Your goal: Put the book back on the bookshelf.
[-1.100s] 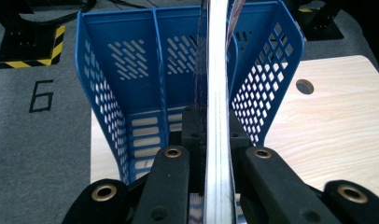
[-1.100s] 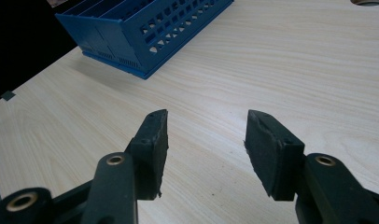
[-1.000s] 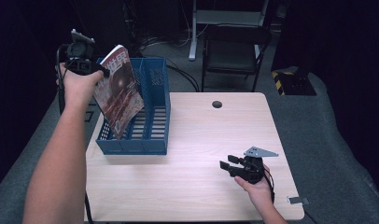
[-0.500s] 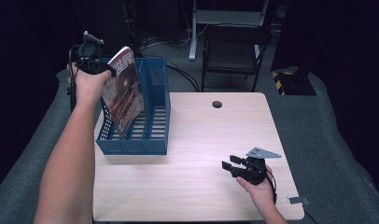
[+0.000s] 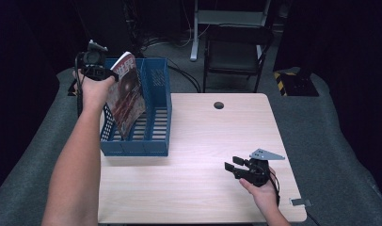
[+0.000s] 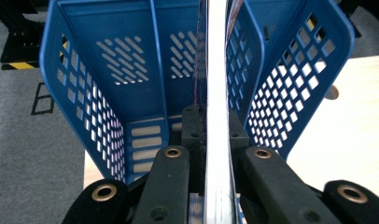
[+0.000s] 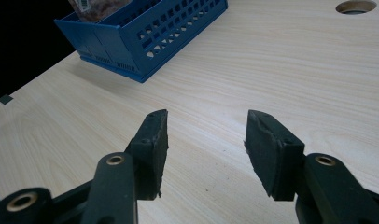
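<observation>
Over the blue file tray (image 5: pixel 154 110), at the table's far-left corner, a magazine (image 5: pixel 127 94) hangs nearly upright, tilted a bit, w/ its lower edge down inside the tray's compartments. Reddish-brown cover faces right in the high view; which slot it's entering can't be told from there. Left gripper view looks straight down the mag's white page edge (image 6: pixel 217 93): it runs up the middle of the frame, just right of a thin blue divider and left of the next perforated wall, so approx. a middle slot.

Left gripper (image 5: pixel 96 66) grips the mag at its top-left edge, jaws clamped tight on it, one black jaw on each side of the pages in the left gripper view. Person's left hand (image 5: pixel 92 89) & forearm reach up from bottom-left of the high view.

Tray: slotted floor, perforated side walls, sits on the light wood table (image 5: pixel 203 197), touching the left edge area.

Right gripper (image 5: pixel 234 168) is well apart from the tray, near the table's front-right, low over the wood. Its jaws stand apart w/ nothing between them, bare tabletop visible in the gap (image 7: pixel 206 140). Grey three-cornered plate on top. Right hand (image 5: pixel 262 195) comes in from the bottom edge.

Round cable hole (image 5: pixel 218 105) in the table beyond, near the far edge. Dark chair (image 5: pixel 236 52) stands behind the table; grey carpet all round.
</observation>
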Tool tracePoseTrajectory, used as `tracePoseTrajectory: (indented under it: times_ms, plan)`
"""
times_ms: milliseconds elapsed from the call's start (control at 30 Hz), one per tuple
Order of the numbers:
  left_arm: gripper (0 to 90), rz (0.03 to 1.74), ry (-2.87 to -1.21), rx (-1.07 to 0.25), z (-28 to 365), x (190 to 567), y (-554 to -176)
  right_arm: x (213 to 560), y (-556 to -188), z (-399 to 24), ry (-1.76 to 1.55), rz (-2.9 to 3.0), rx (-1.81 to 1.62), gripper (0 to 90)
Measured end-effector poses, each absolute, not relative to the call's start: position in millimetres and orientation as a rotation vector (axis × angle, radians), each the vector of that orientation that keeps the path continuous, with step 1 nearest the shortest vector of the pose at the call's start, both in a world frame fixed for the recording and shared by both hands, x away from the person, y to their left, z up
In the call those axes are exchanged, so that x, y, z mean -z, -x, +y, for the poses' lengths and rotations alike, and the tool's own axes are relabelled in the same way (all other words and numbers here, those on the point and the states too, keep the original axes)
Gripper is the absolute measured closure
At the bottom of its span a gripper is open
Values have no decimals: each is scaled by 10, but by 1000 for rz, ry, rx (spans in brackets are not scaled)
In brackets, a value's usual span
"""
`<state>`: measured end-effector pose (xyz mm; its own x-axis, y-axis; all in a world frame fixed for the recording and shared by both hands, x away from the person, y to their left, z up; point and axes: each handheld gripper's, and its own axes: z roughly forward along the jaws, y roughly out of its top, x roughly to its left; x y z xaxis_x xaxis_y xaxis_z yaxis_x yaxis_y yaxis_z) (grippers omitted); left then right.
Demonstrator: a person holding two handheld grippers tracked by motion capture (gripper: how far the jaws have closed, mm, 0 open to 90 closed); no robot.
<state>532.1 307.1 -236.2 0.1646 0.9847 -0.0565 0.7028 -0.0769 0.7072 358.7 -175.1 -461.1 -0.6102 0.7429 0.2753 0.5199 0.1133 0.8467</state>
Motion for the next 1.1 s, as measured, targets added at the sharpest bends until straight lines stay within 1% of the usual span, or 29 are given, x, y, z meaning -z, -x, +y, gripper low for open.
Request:
tracePoseTrajectory:
  times_ms: [500, 867, 1100]
  plan:
    - [838, 1596, -1879, -556, 2997, 2732, -5365, 4614, -3590, -1748, -1257, 2175, -1503, 489]
    - [838, 1586, -1901, -546, 2932, 2883, -5378, 4615, -3591, -1745, -1258, 2182, -1500, 489]
    - [836, 1589, -1936, -543, 2940, 2893, -5369, 4625, -3602, -1741, -1250, 2187, -1495, 488]
